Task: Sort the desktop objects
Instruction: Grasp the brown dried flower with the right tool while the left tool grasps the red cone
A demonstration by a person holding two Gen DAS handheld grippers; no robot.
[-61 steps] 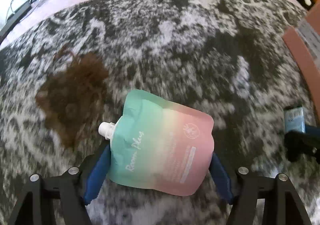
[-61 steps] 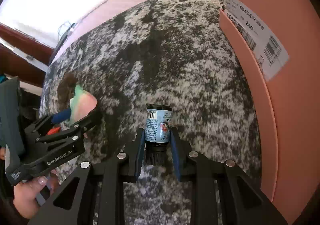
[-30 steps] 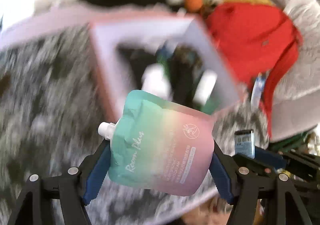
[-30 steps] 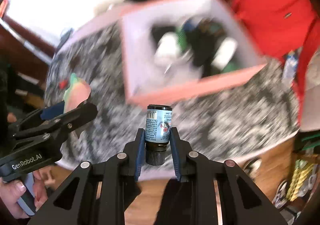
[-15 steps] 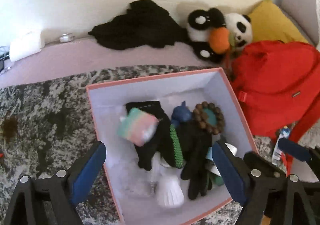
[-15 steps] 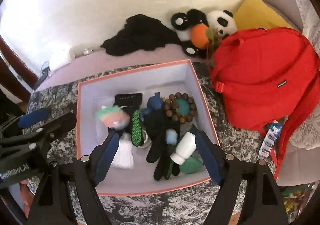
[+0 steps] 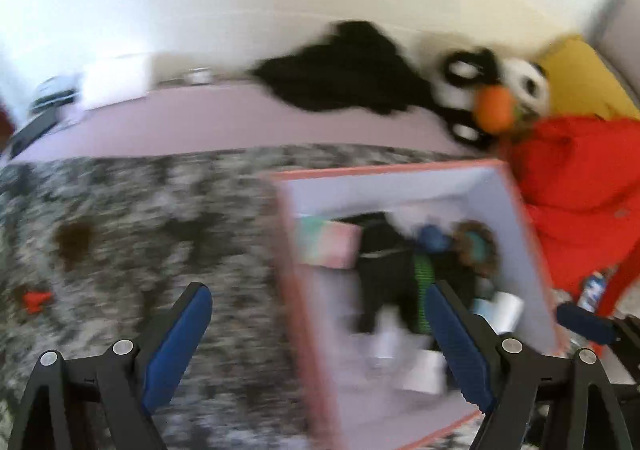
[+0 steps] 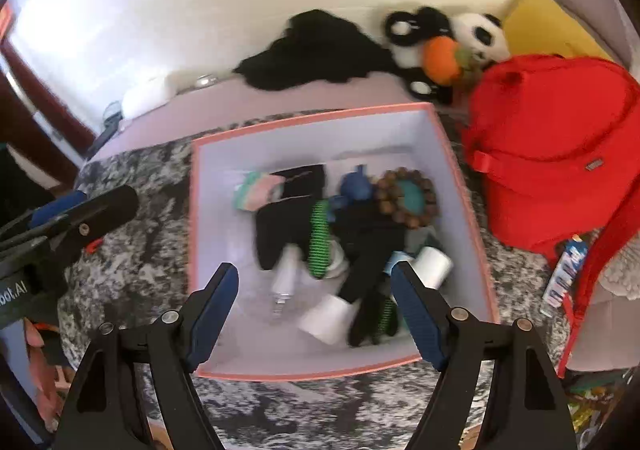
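Left gripper [image 7: 316, 306] spread wide, nothing between the blue pads, hanging over the mottled grey rug [image 7: 132, 210]; view smeared by motion. On the rug at far left, a small red scrap [image 7: 36, 300] and a brown stain [image 7: 74, 240]. To the right, the pink box [image 8: 192, 210], open-topped, standing on the rug. Inside it, near the left wall, the pouch [image 8: 258, 190], mint fading to pink, lying flat and touching a black glove [image 8: 288, 218]. Beside that, a green-striped black strip [image 8: 319, 242], a blue lump [image 8: 356, 186] and a bead ring [image 8: 408, 198] round a teal disc. Lower down, white bottles [image 8: 328, 316] and, half hidden by the right finger, a pale blue vial [image 8: 396, 260]; label unreadable. Right gripper [image 8: 314, 286] likewise splayed open and bare, poised above the near half of the box. Behind the box, a black cloth [image 8: 316, 50] and a panda toy [image 8: 452, 38] with an orange ball against the wall. At far right, a red backpack [image 8: 552, 142] pressed against the box's corner, a yellow cushion [image 8: 548, 26] behind it.
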